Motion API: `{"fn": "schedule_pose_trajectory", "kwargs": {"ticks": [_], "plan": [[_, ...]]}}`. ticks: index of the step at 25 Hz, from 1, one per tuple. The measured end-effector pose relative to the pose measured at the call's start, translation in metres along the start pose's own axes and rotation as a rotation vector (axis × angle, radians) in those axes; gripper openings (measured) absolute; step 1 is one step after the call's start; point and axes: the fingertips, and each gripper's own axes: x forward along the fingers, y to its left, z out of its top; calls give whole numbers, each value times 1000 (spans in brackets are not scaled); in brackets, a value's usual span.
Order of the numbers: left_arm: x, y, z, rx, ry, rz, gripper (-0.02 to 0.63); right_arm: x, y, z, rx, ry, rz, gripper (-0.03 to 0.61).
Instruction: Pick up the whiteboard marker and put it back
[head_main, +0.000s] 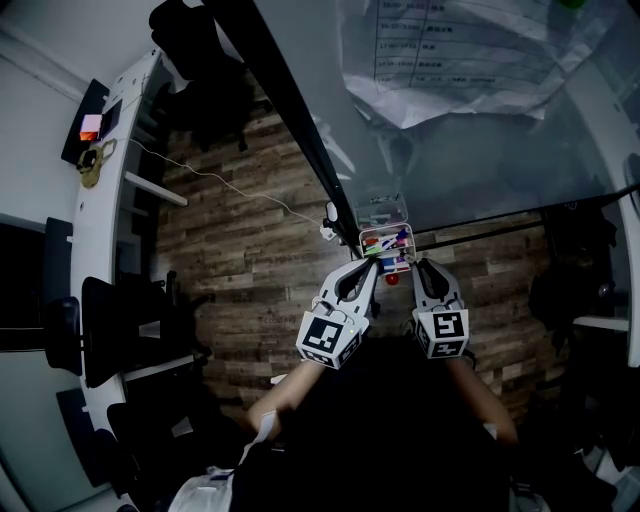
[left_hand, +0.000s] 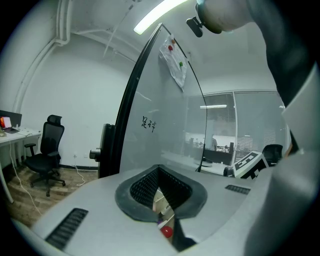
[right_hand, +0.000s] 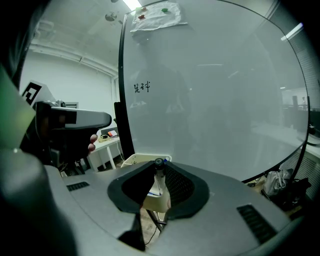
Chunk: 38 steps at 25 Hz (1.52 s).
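A small clear tray of coloured markers hangs at the lower edge of the whiteboard. My right gripper is at the tray's right end. In the right gripper view its jaws are closed on a white marker with a dark cap, held upright at the tips over the tray's pale rim. My left gripper is at the tray's lower left, shut and holding nothing. Through the slit between its jaws I see the tray's contents and a red round piece.
A printed sheet is pinned high on the whiteboard, and small handwriting is on the board. The board's dark frame post runs up to the left. A desk and black office chairs stand on the left over the wood floor.
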Motion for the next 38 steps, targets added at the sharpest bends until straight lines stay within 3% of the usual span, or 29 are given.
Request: {"fn": "schedule_pose_trajectory", "kwargs": {"ticks": [38], "plan": [[-2, -7, 0, -19, -15, -13, 6, -13, 6, 5, -40, -43, 10, 80]]}}
